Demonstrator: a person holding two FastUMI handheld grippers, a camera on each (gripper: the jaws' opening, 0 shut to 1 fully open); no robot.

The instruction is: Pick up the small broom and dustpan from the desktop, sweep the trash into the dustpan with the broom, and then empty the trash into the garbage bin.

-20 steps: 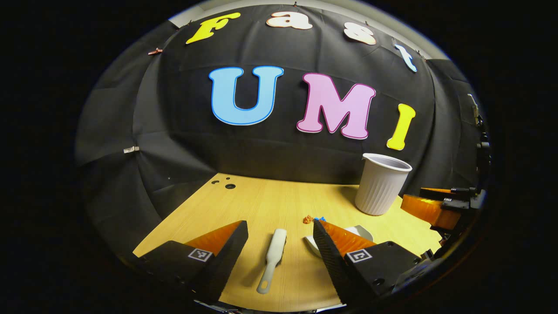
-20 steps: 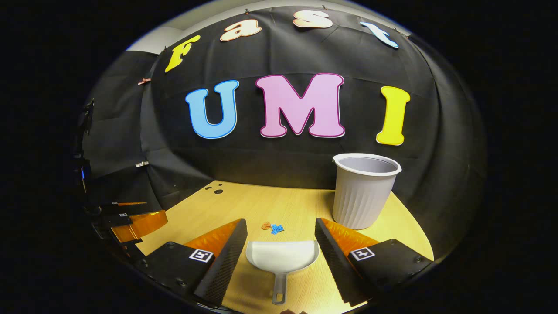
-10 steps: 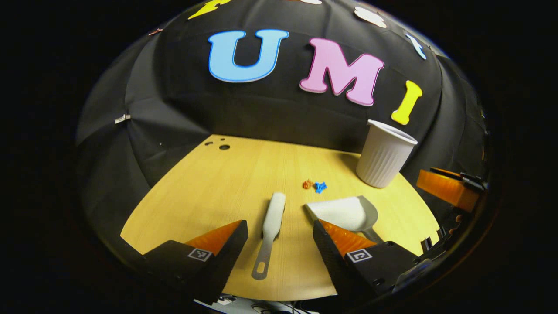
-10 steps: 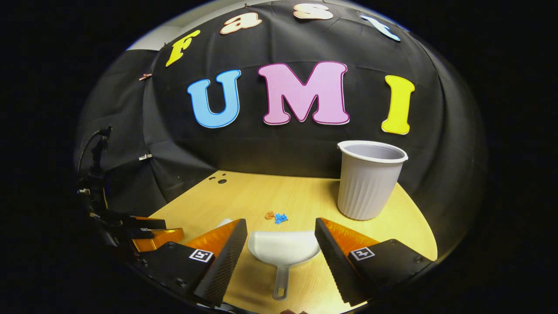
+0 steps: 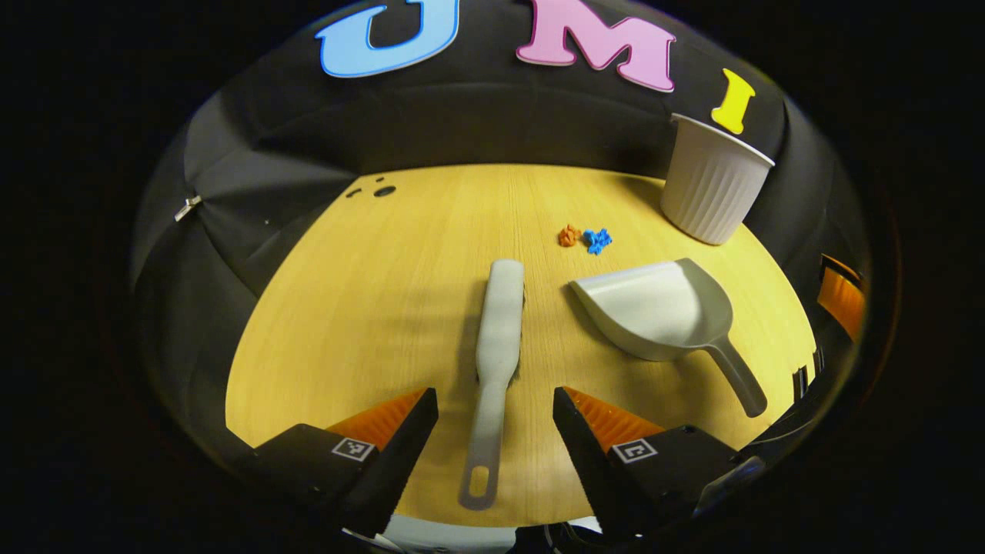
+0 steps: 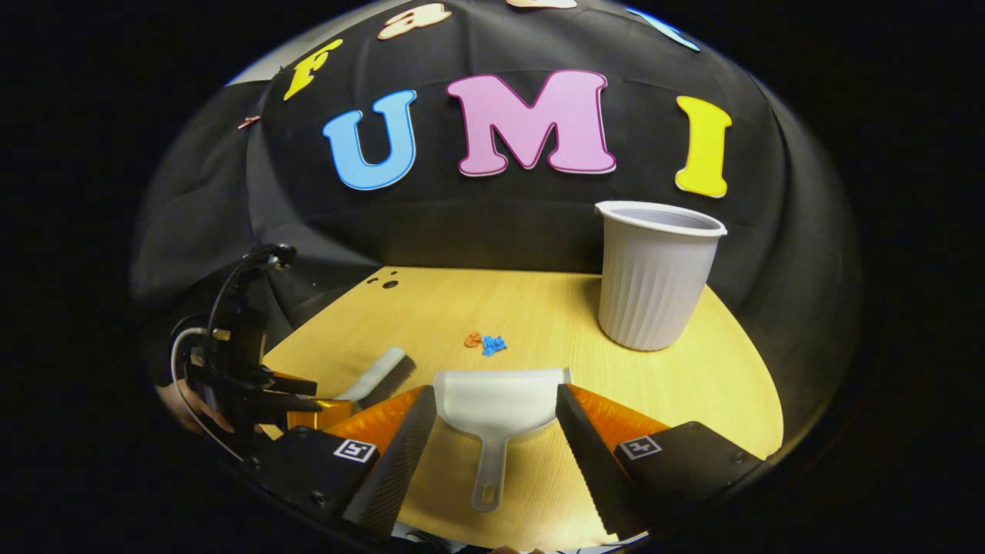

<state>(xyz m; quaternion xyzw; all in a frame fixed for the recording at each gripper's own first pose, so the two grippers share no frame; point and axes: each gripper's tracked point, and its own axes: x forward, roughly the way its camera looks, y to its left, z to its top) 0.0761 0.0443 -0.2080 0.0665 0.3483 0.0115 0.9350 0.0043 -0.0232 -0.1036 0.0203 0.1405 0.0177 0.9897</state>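
Observation:
A pale grey small broom (image 5: 496, 362) lies flat on the wooden desktop (image 5: 369, 292), its handle running toward my open left gripper (image 5: 495, 431), whose fingers stand either side of the handle without touching it. The grey dustpan (image 5: 658, 312) rests to the broom's right, mouth facing the trash (image 5: 583, 238), a small orange and blue heap. In the right gripper view the dustpan (image 6: 496, 404) lies between the fingers of my open right gripper (image 6: 495, 431), its handle pointing back at me. The broom (image 6: 377, 373) shows at the left, with the trash (image 6: 485, 342) beyond the pan.
A white ribbed garbage bin (image 5: 712, 185) stands upright at the desktop's far right, near the trash; in the right gripper view the bin (image 6: 654, 277) is beyond the dustpan to the right. The other gripper and a hand (image 6: 246, 385) sit at the left edge. Small dark holes (image 5: 377, 188) mark the far left corner.
Both grippers have risen and tilted down toward the desktop. The left one now looks down on the broom; the right one has come closer over the dustpan. Nothing on the desktop has moved.

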